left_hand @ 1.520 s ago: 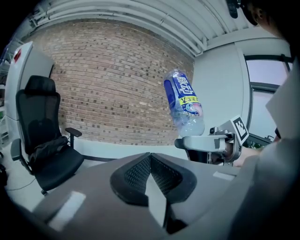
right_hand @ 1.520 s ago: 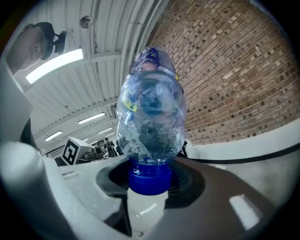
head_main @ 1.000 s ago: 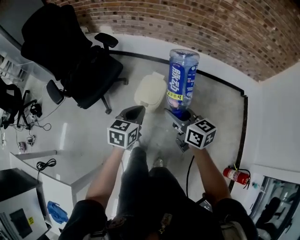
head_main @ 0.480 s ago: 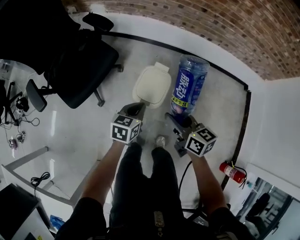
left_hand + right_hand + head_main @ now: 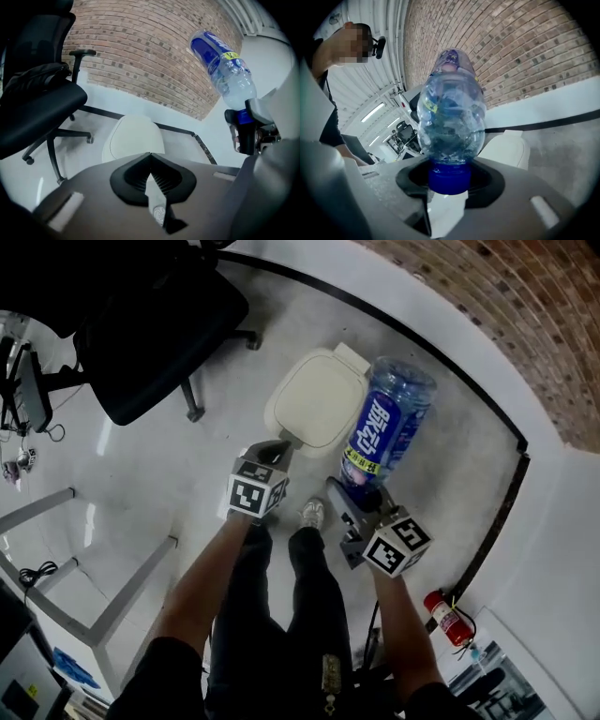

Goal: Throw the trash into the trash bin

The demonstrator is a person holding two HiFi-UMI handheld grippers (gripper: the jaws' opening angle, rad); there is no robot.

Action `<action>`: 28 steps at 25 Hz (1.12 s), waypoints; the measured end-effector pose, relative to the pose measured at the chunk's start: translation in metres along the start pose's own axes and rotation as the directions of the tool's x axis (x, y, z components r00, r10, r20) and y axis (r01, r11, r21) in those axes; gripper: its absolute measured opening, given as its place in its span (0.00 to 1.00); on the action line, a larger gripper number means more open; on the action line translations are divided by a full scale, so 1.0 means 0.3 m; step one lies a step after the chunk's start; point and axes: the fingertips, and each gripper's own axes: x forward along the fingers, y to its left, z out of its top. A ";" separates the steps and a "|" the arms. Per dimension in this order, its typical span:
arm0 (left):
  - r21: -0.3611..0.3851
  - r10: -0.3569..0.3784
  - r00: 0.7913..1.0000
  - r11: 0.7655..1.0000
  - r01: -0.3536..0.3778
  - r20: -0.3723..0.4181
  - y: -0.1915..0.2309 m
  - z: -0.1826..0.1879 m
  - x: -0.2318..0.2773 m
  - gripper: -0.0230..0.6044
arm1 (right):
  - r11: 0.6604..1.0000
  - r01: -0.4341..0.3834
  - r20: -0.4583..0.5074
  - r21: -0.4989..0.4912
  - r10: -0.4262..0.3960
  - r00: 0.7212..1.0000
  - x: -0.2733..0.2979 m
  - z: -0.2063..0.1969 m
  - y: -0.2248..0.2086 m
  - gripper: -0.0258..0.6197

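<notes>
The right gripper (image 5: 362,495) is clenched on the blue cap of a clear plastic bottle (image 5: 389,426), which is held base-outward, tilted toward 1 o'clock. The left gripper (image 5: 273,450) is closed, with nothing gripped between its jaws. The cream trash bin (image 5: 314,401), lid down, is seen on the floor at 12 o'clock, just beyond both grippers. A black office chair (image 5: 159,334) is located at 10 o'clock, and a red fire extinguisher (image 5: 448,618) at 4 o'clock.

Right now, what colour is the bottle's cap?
Blue. The bottle cap shows best in the right gripper view.
</notes>
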 end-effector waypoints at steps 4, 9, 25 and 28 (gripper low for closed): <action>0.018 0.064 0.997 0.998 -0.063 -0.046 0.069 -0.092 0.134 0.04 | 0.999 -0.019 0.001 0.034 0.019 1.000 0.036 -0.062 -0.070 0.30; 0.008 0.113 0.990 0.994 -0.113 -0.085 0.131 -0.163 0.218 0.04 | 0.997 -0.025 0.023 0.070 0.023 0.999 0.034 -0.091 -0.135 0.30; 0.010 0.126 0.977 0.992 -0.126 -0.172 0.142 -0.191 0.242 0.04 | 0.996 -0.014 0.013 0.093 0.012 1.000 0.026 -0.116 -0.155 0.30; 0.015 0.123 0.980 0.992 -0.122 -0.157 0.139 -0.161 0.221 0.04 | 0.996 -0.012 -0.020 0.091 0.014 1.000 0.044 -0.145 -0.148 0.30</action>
